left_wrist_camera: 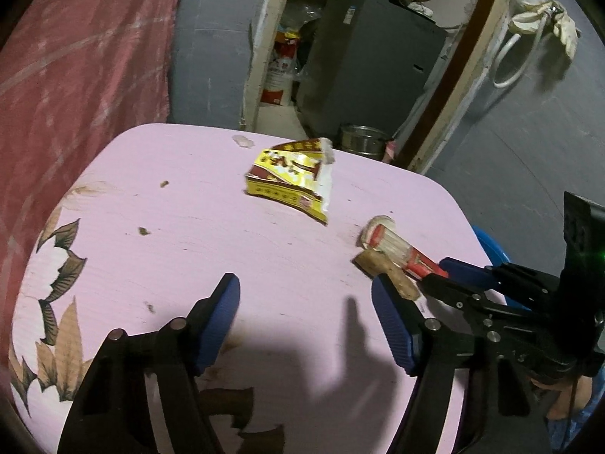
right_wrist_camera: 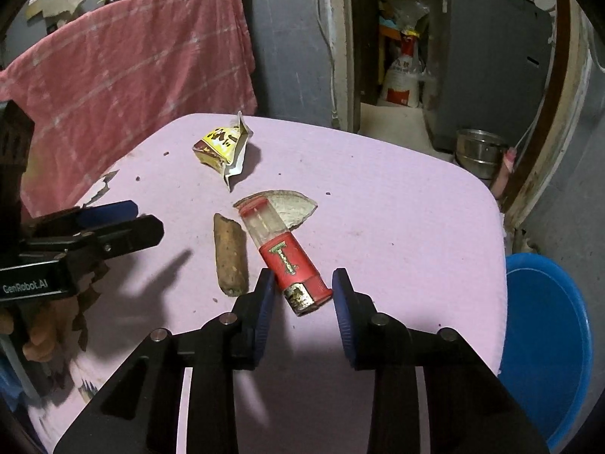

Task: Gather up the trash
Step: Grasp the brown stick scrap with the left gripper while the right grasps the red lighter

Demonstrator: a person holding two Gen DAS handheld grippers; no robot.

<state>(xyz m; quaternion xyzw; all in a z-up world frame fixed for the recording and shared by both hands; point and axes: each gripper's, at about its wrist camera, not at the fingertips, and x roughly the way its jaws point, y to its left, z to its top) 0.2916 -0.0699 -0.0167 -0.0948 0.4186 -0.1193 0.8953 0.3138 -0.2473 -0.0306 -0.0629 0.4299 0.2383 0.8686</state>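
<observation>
On the pink table (right_wrist_camera: 397,204) lie a crumpled yellow wrapper (right_wrist_camera: 223,145), a brown stick-like scrap (right_wrist_camera: 230,255), a pale curved shard (right_wrist_camera: 293,208) and a red-and-clear tube (right_wrist_camera: 285,253). My right gripper (right_wrist_camera: 302,304) is open, its pads on either side of the tube's near end, not closed on it. My left gripper (left_wrist_camera: 306,325) is open and empty above the table, short of the wrapper (left_wrist_camera: 293,179). In the left wrist view the tube (left_wrist_camera: 397,251) lies between the right gripper's fingers (left_wrist_camera: 469,270), with the brown scrap (left_wrist_camera: 389,274) beside it.
A blue tub (right_wrist_camera: 548,340) stands on the floor right of the table. A pink cloth (right_wrist_camera: 124,75) hangs behind the table on the left. A steel pot (right_wrist_camera: 478,151) and a grey cabinet (right_wrist_camera: 487,56) stand in the doorway behind. Small crumbs (left_wrist_camera: 143,230) dot the tabletop.
</observation>
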